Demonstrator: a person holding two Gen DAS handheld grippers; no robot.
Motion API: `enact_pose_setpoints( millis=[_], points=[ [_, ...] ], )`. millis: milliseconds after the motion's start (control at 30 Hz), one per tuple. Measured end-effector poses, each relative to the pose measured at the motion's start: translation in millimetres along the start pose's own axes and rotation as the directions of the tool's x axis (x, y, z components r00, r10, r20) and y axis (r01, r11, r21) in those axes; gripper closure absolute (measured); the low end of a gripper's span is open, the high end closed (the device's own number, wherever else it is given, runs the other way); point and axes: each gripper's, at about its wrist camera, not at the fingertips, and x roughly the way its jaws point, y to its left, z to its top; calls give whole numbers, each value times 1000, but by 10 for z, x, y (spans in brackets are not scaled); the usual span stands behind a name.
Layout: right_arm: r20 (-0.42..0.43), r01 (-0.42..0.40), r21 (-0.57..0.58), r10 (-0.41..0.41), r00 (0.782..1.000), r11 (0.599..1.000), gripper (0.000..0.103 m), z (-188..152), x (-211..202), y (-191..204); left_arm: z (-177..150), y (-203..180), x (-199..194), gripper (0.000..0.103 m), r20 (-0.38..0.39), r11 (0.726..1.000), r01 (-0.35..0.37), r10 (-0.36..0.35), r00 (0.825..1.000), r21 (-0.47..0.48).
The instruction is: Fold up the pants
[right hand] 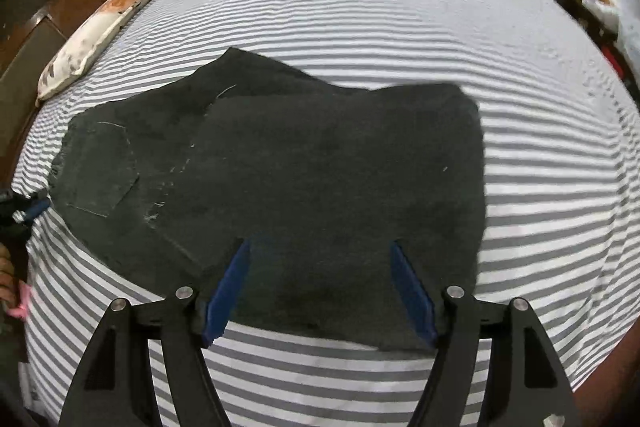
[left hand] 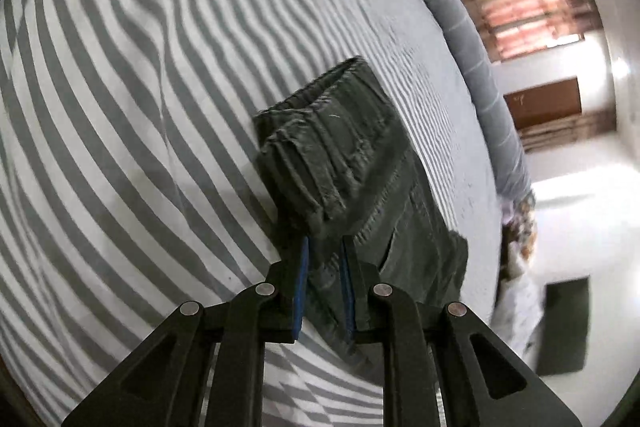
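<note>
On the striped bed (right hand: 360,7), the left gripper (left hand: 325,283) pinched the dark pants (right hand: 280,163) at the waist edge, likely for folding, while the right gripper (right hand: 320,291) hovered with jaws apart, empty.

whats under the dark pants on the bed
The dark grey-green cotton pants lie folded on the grey-and-white striped bedsheet, which shows on every side. The sheet directly beneath them, and the pants' lower layers, are covered.
</note>
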Motion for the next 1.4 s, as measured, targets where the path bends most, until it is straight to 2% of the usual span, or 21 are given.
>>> enact_pose_setpoints(
  millis=[167, 233, 300, 400, 700, 867, 1000, 1033, 1100, 1167, 1267, 1400],
  points=[
    [-21, -7, 2, 7, 1000, 1000, 33, -4, 54, 114, 71, 188, 41, 86, 22, 996, 53, -52, 998, -73],
    [-23, 2, -13, -2, 1000, 1000, 33, -3, 74, 170, 78, 270, 42, 79, 19, 992, 75, -74, 997, -105],
    [-28, -2, -20, 1, 1000, 1000, 33, -5, 101, 212, 85, 341, 36, 63, 21, 990, 66, -64, 998, -126],
    [-39, -7, -27, 6, 999, 1000, 32, -16, 134, 250, 125, 381, 77, 63, 17, 986, 82, -81, 997, -144],
    [-66, -1, -27, 0, 998, 1000, 32, -20, 220, 254, 381, 333, 250, 63, 13, 987, 111, -110, 994, -112],
    [-68, 7, -37, -9, 998, 999, 32, 2, 240, 280, 489, 374, 345, 60, 29, 979, 164, -162, 986, -120],
    [-72, 11, -42, -14, 997, 999, 32, 18, 268, 318, 544, 339, 392, 61, 49, 978, 162, -156, 986, -130],
    [-69, 8, -39, -11, 998, 999, 32, 22, 265, 326, 531, 299, 381, 61, 55, 983, 147, -142, 988, -109],
    [-63, -2, -33, 0, 998, 999, 32, 30, 252, 336, 512, 201, 357, 74, 65, 994, 100, -97, 993, -50],
    [-58, -8, -34, 6, 998, 999, 32, 32, 238, 345, 496, 123, 311, 78, 79, 997, 78, -76, 994, -19],
    [-47, -19, -28, 18, 999, 999, 32, 21, 201, 326, 460, -47, 218, 81, 103, 999, 44, -46, 994, 23],
    [-24, -40, 2, 40, 999, 999, 32, 9, 117, 236, 386, -394, 42, 82, 127, 993, 52, -64, 990, 103]
  ],
)
